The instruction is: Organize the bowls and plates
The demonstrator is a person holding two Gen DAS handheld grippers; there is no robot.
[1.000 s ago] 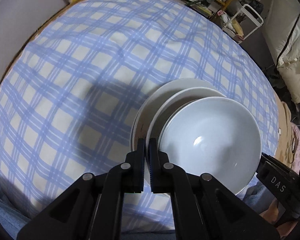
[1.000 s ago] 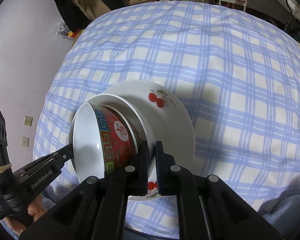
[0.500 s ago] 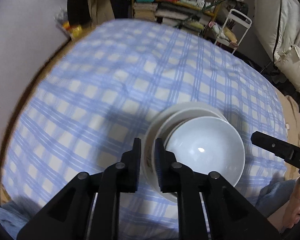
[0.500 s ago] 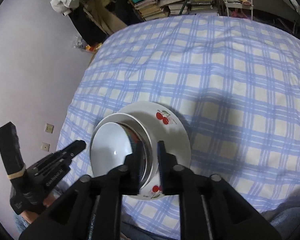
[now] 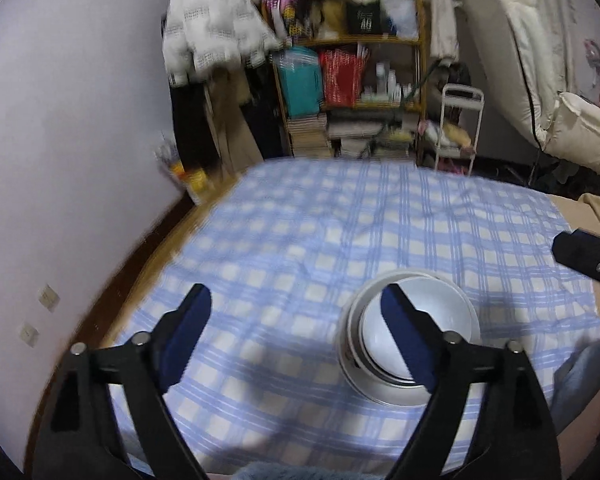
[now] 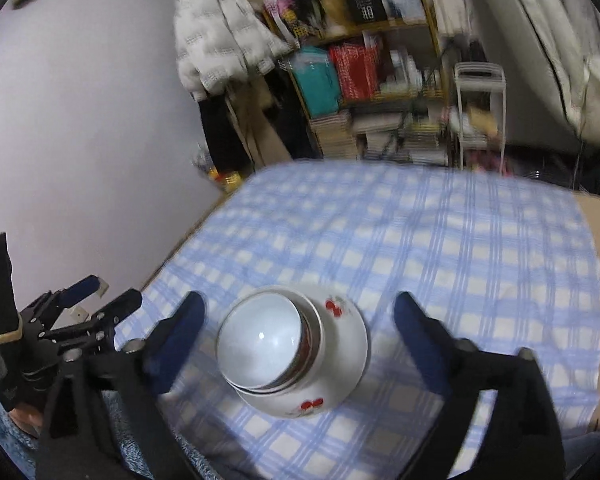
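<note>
White bowl (image 6: pixel 260 340) on plate (image 6: pixel 340 360), near cloth (image 6: pixel 420 240) edge

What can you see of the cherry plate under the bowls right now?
The cherry plate is a round white plate, glossy like glazed ceramic, with red cherry prints near its far rim and its near rim. It lies flat on the blue checked cloth near the front edge. Nested bowls sit on its left part, hiding much of it. Neither pair of tongs touches it; the right tongs stand open on either side.
</note>
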